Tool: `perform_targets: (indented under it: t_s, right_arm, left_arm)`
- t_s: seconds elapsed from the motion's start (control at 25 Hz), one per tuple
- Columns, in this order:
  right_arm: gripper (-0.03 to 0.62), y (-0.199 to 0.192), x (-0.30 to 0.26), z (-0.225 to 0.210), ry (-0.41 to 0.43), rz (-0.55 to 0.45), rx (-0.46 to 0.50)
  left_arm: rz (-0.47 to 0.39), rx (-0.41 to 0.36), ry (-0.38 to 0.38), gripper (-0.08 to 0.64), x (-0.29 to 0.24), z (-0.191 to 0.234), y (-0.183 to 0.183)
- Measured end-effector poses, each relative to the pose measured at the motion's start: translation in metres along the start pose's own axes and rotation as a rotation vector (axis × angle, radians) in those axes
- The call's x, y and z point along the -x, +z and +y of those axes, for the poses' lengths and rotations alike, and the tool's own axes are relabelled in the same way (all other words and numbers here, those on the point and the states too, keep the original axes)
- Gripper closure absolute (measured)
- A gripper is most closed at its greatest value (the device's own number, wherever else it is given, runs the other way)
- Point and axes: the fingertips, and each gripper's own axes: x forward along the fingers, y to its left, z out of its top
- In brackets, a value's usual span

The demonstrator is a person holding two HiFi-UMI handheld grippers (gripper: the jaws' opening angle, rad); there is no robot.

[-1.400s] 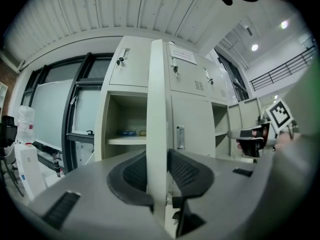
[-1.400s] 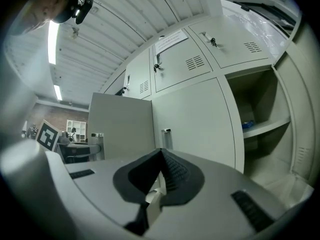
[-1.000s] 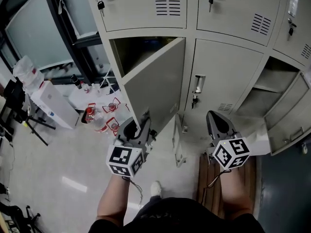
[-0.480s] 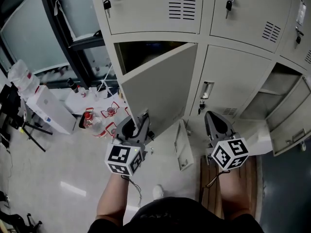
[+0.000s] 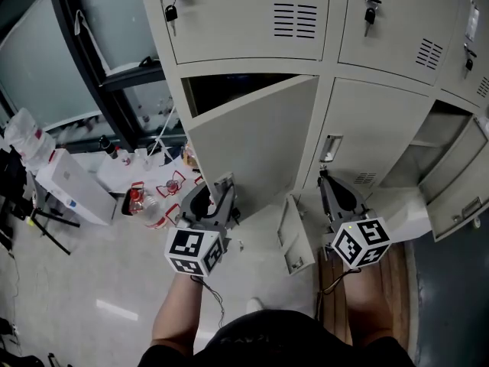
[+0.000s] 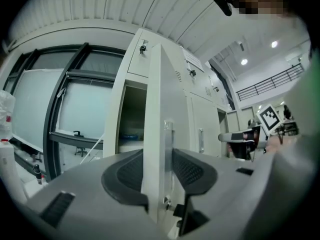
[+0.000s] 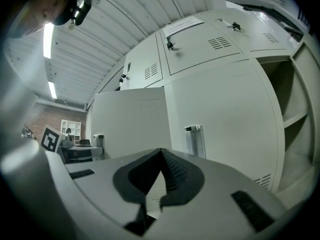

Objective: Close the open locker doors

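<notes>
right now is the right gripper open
No, the right gripper has its jaws touching at the tips in the right gripper view.

Both forearms reach forward, level. The left tongs (image 5: pixel 222 183) have just been opening, jaws astride the locker door (image 6: pixel 156 104) edge; the right tongs (image 5: pixel 324 179) are closed tight, empty.

A pale glossy floor (image 5: pixel 84 274) carries a bright streak of reflected light. Left of the beige metal locker bank (image 5: pixel 244 21), large frosted window panes (image 5: pixel 30 60) sit in black frames (image 5: pixel 92 67). Below them lie a white rectangular box (image 5: pixel 72 186), clear plastic bottles with red caps (image 5: pixel 145 201) and a clear plastic bag (image 5: pixel 23 132). A brown wooden slatted board (image 5: pixel 400 277) lies on the floor at the right. Overhead runs a ribbed white ceiling (image 6: pixel 120 9) with small round lamps (image 6: pixel 244 62) and a long strip light (image 7: pixel 48 34). A red brick wall (image 7: pixel 42 116) shows far off.
</notes>
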Motion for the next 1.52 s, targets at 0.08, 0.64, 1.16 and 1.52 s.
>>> perform_targets:
  t_s: [0.08, 0.64, 1.16, 1.52]
  right_arm:
    - [0.592, 0.001, -0.004, 0.004, -0.003, -0.002, 0.004]
    - [0.592, -0.002, -0.018, 0.01, -0.034, 0.013, 0.018]
    - [0.592, -0.015, -0.02, 0.006, -0.067, 0.029, -0.008]
    - [0.592, -0.023, -0.022, 0.004, -0.078, 0.033, -0.024]
  left_arm:
    - [-0.005, -0.001, 0.001, 0.4, -0.003, 0.006, 0.0]
    - [-0.016, -0.013, 0.107, 0.369, -0.025, 0.046, 0.001]
    - [-0.006, -0.027, 0.25, 0.365, -0.049, 0.08, 0.0]
    - [-0.006, -0.047, 0.33, 0.348, -0.06, 0.094, 0.0]
